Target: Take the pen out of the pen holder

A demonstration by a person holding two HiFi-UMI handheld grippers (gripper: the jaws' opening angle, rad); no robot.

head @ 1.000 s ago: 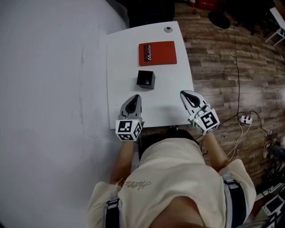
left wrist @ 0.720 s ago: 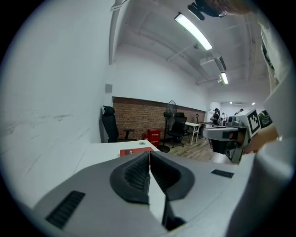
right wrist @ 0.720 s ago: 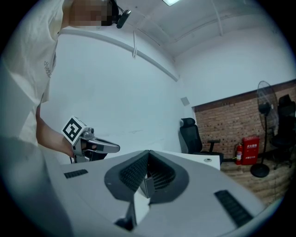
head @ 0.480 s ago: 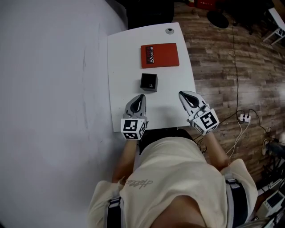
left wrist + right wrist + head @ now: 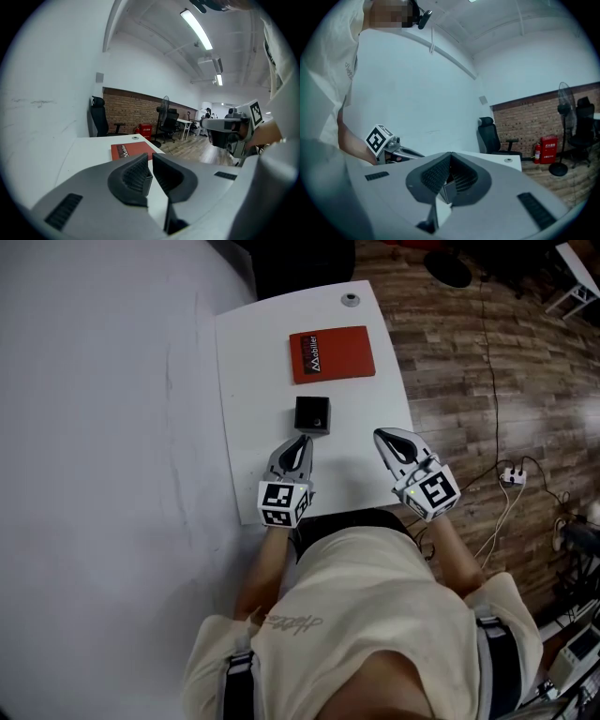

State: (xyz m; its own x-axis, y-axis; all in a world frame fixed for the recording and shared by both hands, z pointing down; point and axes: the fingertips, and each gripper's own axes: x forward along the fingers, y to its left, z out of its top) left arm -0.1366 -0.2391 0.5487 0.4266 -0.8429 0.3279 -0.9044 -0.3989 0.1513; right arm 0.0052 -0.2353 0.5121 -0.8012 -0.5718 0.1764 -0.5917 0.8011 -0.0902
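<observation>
The black square pen holder (image 5: 312, 414) stands near the middle of the white table (image 5: 248, 381). Only a small pale spot shows in its top, so I cannot make out the pen. My left gripper (image 5: 302, 439) points at the holder from just in front of it, a short gap away, with its jaws shut and empty (image 5: 151, 157). In the left gripper view the jaws hide the holder. My right gripper (image 5: 381, 434) hovers over the table's right front part, to the right of the holder, also shut with nothing in it (image 5: 450, 154).
A red book (image 5: 332, 354) lies flat beyond the holder, also visible as the red book (image 5: 131, 150). A small grey round disc (image 5: 350, 299) sits at the far right corner. A white wall runs along the left; a wooden floor with cables and a power strip (image 5: 513, 477) lies to the right.
My left gripper has moved right and forward, closer to the pen holder. The right gripper has stayed about where it was. Both remain shut.
</observation>
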